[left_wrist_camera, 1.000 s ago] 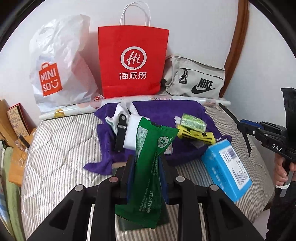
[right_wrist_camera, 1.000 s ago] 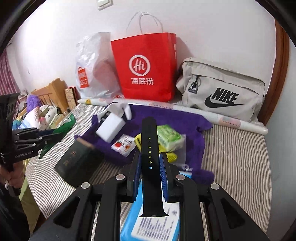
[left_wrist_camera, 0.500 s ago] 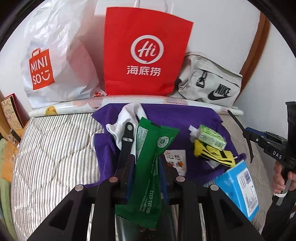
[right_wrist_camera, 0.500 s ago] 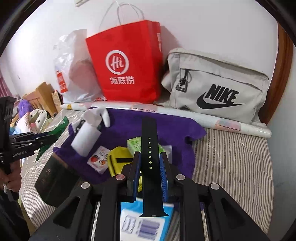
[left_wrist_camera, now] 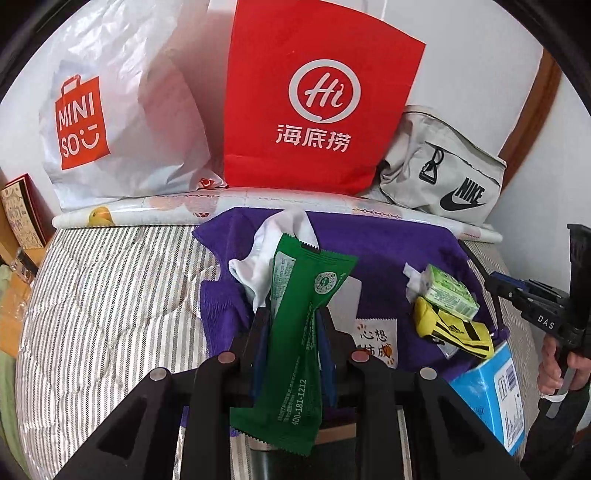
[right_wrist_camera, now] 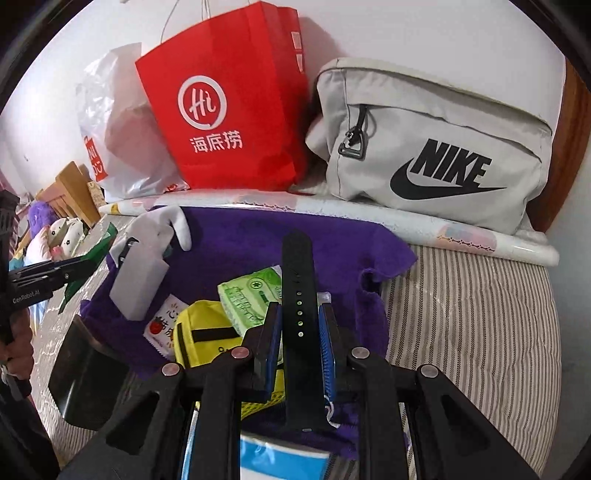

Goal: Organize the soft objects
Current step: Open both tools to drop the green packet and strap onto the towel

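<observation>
Striped bed (left_wrist_camera: 110, 295) carries purple towel (left_wrist_camera: 388, 251), 3 bags, paper roll.

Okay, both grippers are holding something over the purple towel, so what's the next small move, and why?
Probably carry the green packet in the left gripper toward the red bag; the right gripper already pinches the black strap, and both point that way.

White wall (right_wrist_camera: 424, 33) behind, plain, daylight even. Bed with grey-striped quilted mattress (left_wrist_camera: 110, 295) fills the room's middle. Brown wooden frame (left_wrist_camera: 532, 110) runs up right corner. Wooden furniture (right_wrist_camera: 70, 188) and plush toys (right_wrist_camera: 55, 229) at far left.
</observation>
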`<state>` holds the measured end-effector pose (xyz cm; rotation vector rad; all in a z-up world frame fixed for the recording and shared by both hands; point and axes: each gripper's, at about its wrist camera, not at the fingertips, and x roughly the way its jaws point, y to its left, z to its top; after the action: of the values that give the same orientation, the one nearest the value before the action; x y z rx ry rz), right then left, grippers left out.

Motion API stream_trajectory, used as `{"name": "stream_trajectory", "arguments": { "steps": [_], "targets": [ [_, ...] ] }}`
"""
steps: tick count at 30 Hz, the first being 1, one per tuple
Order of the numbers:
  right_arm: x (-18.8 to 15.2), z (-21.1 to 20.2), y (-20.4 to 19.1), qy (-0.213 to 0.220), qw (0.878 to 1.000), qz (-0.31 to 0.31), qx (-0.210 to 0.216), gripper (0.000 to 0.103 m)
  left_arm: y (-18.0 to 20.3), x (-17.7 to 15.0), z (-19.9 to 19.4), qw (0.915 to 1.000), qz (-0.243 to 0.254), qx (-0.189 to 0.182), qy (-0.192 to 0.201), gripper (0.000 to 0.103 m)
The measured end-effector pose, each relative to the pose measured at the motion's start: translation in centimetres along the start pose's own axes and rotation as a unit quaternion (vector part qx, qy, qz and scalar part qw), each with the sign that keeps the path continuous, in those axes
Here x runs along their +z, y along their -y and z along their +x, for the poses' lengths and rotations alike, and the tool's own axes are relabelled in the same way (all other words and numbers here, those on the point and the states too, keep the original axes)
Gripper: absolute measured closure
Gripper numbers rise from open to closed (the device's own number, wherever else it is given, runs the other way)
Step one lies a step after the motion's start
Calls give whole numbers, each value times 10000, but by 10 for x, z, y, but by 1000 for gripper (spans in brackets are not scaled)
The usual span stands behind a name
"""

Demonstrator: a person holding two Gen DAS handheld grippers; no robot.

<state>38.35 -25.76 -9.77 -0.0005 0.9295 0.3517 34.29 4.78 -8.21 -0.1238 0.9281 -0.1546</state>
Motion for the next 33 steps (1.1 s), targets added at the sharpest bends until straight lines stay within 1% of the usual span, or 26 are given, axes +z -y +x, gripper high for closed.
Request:
{"name": "stream_trajectory", "arguments": {
  "steps": [11,14,18,19,23,25,27,28,29,30,31,33],
  "targets": [
    [4,19,4,-189,9998,-8,5,83,-6,8,20,9998,-116,-81,-100,79],
    [5,24,5,-246,9997,0,13,83,-5,7,24,9998,-77,-116,-141,78],
    [4,31,4,-393,9992,-5,60,82,-1,7,31,9995,-33,-165,-275,75],
    [3,32,3,-423,9991,-4,63,82,-1,7,31,9994,-35,-178,-292,72],
    [1,31,3,-441,9989,36,145,81,3,4,30,9991,59,-262,-332,70],
    [0,29,1,-449,9989,21,146,76,3,3,29,9991,74,-259,-330,68],
    [-1,26,-1,-438,9989,29,175,71,3,2,25,9989,60,-319,-333,61],
    [-2,23,-2,-430,9989,26,195,66,4,1,23,9989,69,-335,-332,52],
    [-2,21,-3,-416,9990,28,188,63,4,1,21,9989,83,-327,-320,48],
    [-2,18,-4,-384,9991,29,172,57,5,0,17,9992,101,-290,-274,47],
    [-3,14,-5,-349,9993,30,161,54,5,0,14,9993,125,-255,-247,47],
    [-3,6,-8,-300,9994,53,158,54,7,-2,5,9994,155,-218,-226,47]
  ]
}}
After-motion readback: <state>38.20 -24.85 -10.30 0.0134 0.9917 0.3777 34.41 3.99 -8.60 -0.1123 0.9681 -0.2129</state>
